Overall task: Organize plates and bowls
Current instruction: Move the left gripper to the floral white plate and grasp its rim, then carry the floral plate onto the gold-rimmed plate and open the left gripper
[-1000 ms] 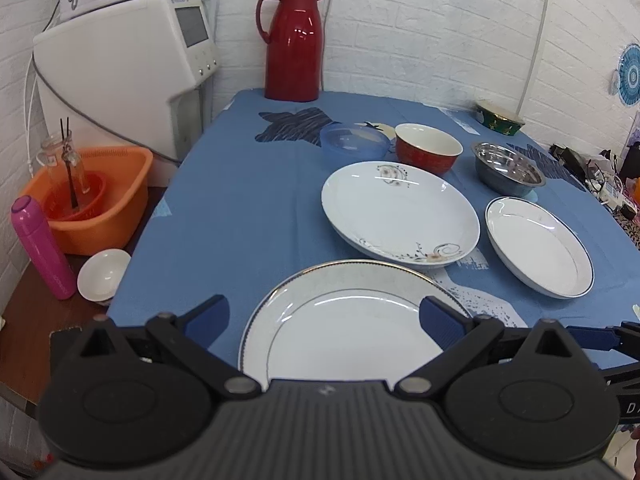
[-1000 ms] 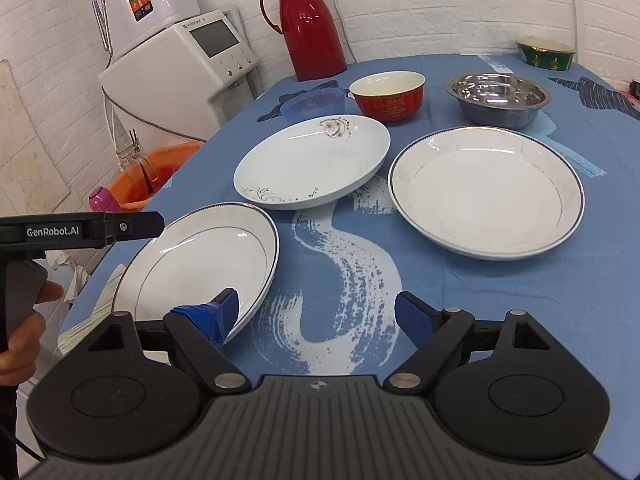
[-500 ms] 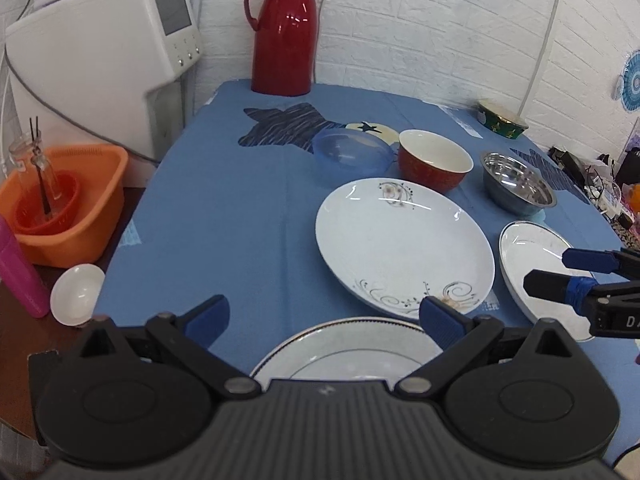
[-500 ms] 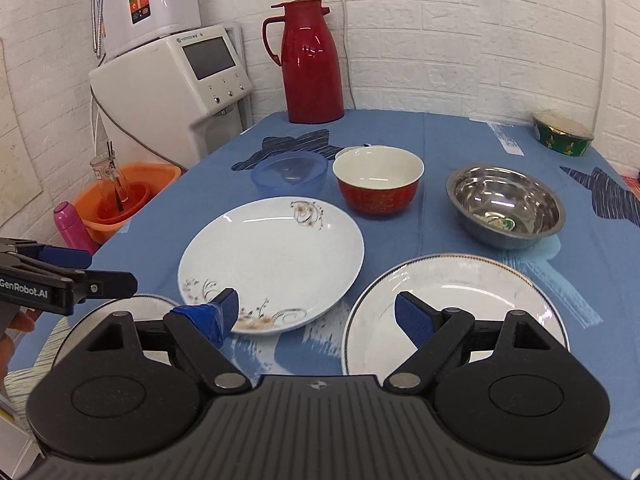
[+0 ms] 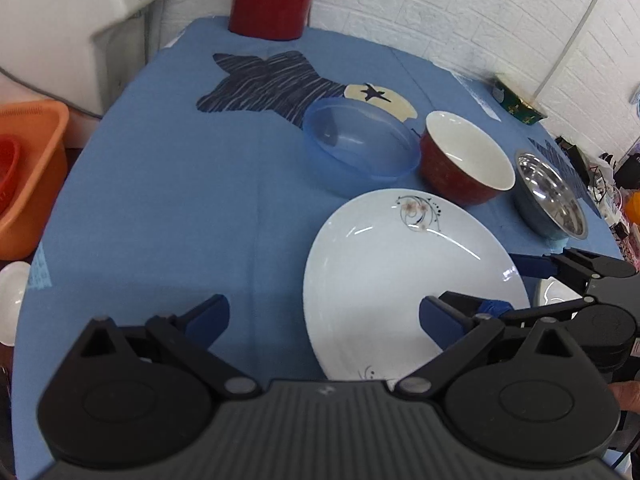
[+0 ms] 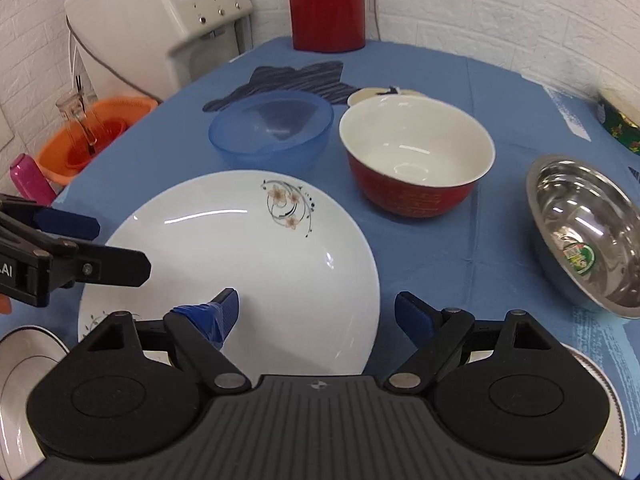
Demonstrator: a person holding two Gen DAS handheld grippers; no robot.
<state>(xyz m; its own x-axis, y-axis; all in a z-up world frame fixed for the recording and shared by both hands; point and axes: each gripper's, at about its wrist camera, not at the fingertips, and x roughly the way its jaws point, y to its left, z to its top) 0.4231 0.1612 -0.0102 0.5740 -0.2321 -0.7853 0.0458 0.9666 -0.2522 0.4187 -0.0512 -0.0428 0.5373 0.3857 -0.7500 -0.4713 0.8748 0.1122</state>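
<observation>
- White brick walls [image 6: 500, 4] back a bench [image 5: 168, 200] covered with a blue cloth printed with a dark star shape [image 5: 272, 84].
- At the bench's far edge stands a red thermos jug [image 6: 326, 4], with a white appliance [image 6: 168, 12] to its left.
- An orange basin [image 6: 92, 136] sits off the bench's left side, with a pink bottle [image 6: 28, 178] just beside it.
- The flowered white plate [image 6: 240, 276] lies flat on the cloth, nearest both cameras.
- Behind it sit a translucent blue bowl [image 6: 272, 132] and a red bowl with a white inside [image 6: 416, 160], close beside each other; whether they touch I cannot tell.
- A steel bowl [image 6: 584, 232] with a green sticker inside rests to the right of the red one, apart from it.
- A green-patterned dish [image 5: 518, 100] sits near the far right wall.
- Two rimmed white plates show only as slivers: one at the lower left [image 6: 24, 364] and one at the lower right [image 6: 600, 392] of the right wrist view.
- The left tool [image 5: 324, 318] is spread wide and grips nothing; its right finger hangs over the flowered plate, its left over bare cloth.
- The right tool [image 6: 316, 312] is likewise spread wide and empty, its left finger over the flowered plate and its right finger just past the plate's right rim.
</observation>
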